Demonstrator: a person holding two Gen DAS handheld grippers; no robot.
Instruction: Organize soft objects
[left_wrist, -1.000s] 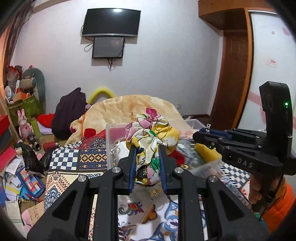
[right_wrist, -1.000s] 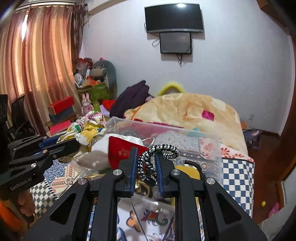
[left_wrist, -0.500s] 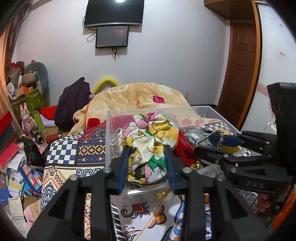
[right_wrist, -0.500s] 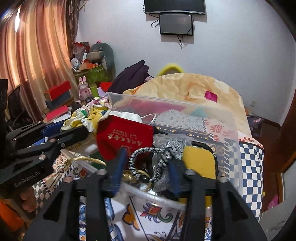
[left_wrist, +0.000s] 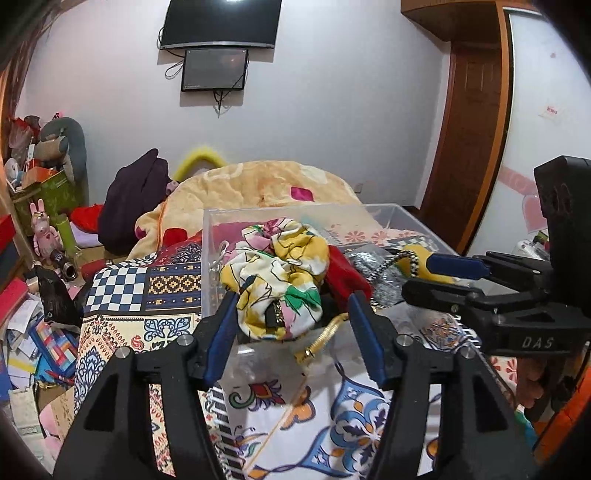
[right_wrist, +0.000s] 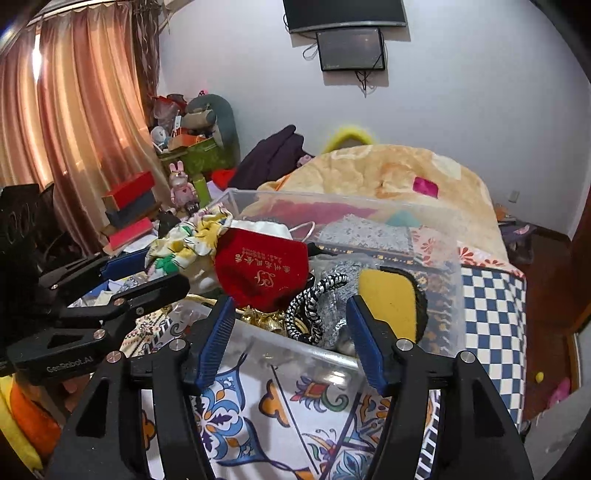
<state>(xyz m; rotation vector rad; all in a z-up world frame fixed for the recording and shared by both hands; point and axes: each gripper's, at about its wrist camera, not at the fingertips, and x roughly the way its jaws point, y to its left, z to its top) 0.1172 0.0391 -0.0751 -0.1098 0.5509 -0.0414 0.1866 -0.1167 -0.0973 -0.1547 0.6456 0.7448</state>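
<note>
- Tools: two — left tool and right tool, each with two blue-padded fingers set wide apart, nothing between them.
- Clear plastic bin: one.
- Floral cloth bundle: one, in the bin.
- Red drawstring pouch with gold lettering: one.
- Black-and-white braided cord: one.
- Yellow pad with dark edging: one.
- Silver glitter fabric: one piece.
- Gold chain: one visible.
- Wall-mounted screens: two — large screen and small screen below it.
- Pink rabbit figure: one.
- Peach blanket: one.
</note>
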